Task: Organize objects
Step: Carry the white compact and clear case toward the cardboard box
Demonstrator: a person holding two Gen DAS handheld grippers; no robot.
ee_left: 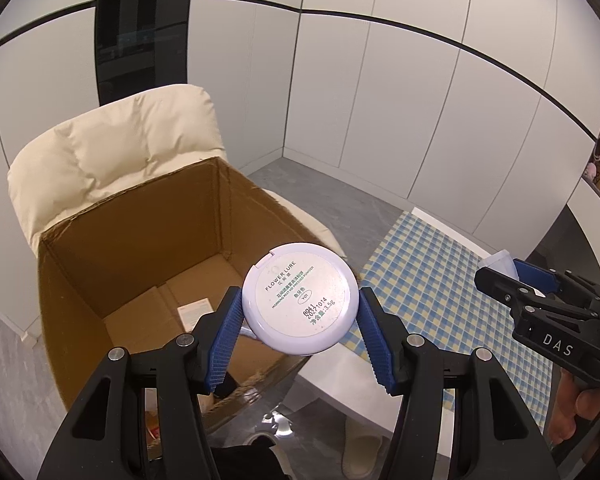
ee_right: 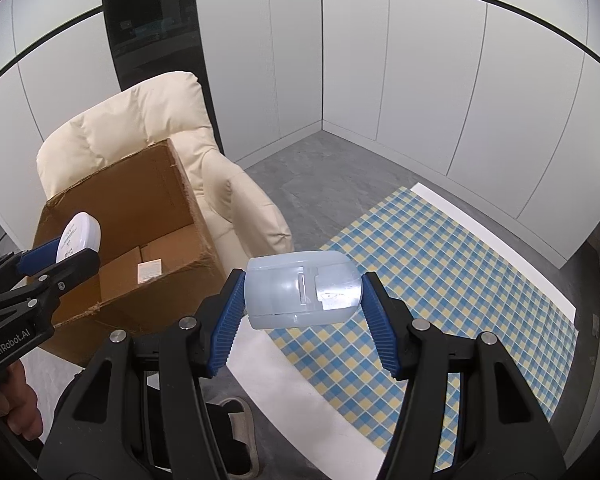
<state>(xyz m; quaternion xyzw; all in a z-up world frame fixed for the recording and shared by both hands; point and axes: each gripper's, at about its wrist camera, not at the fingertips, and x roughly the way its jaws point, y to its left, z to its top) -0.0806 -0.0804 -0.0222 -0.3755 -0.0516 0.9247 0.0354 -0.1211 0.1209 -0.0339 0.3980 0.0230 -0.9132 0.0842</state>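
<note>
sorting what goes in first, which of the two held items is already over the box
The round white powder compact in the left tool hangs over the cardboard box; the translucent plastic case in the right tool is over the checked cloth.

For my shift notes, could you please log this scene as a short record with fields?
left hand-held gripper: shut on round white compact, held over the box's near edge
right hand-held gripper: shut on translucent plastic case, above the table edge
cardboard box: open, on cream armchair
table: checked blue-and-yellow cloth
</note>
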